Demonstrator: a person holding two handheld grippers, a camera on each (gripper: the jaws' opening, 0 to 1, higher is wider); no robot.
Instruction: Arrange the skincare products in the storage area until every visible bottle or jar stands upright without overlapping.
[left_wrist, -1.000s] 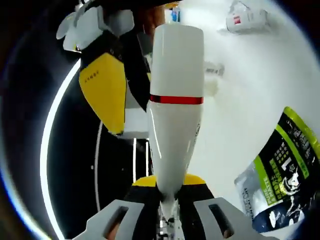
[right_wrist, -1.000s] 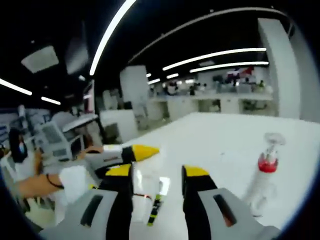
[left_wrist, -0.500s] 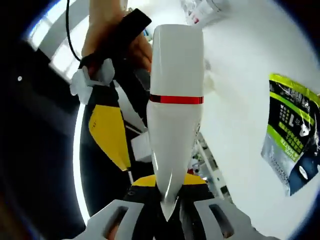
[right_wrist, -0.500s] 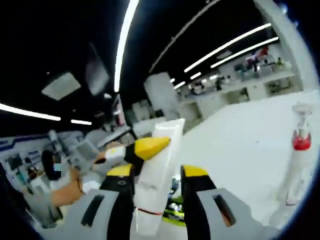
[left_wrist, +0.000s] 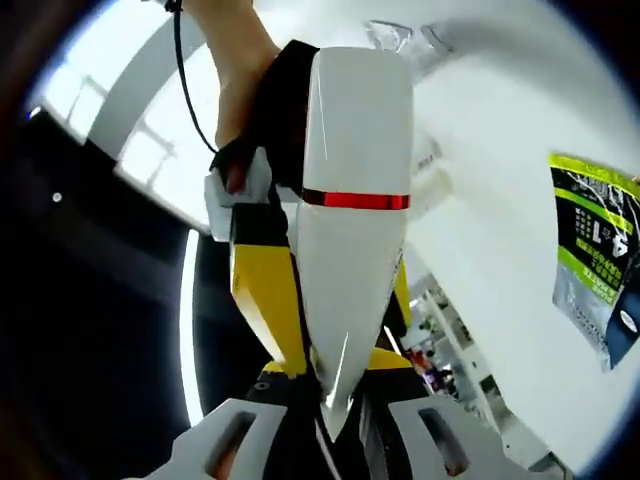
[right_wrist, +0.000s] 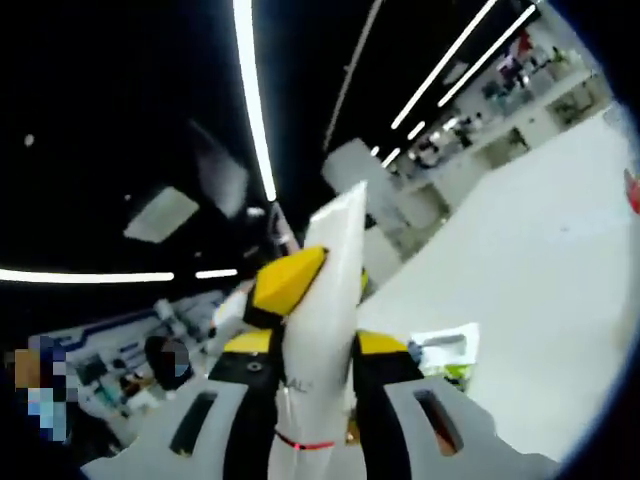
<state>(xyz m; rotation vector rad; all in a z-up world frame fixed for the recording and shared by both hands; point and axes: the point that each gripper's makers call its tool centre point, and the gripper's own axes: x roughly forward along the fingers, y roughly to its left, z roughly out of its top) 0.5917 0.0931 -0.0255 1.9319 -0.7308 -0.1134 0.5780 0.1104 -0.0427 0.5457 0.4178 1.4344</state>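
White tube (left_wrist: 352, 215) with red band, tapered end in left claw (left_wrist: 335, 420).

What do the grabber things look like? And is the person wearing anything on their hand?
The left gripper has pale grey jaws with slots and yellow-and-black pads. The right gripper matches: grey slotted jaws, black fingers with yellow pointed pads. The hand wears a black strap, and a thin black cable runs beside it.
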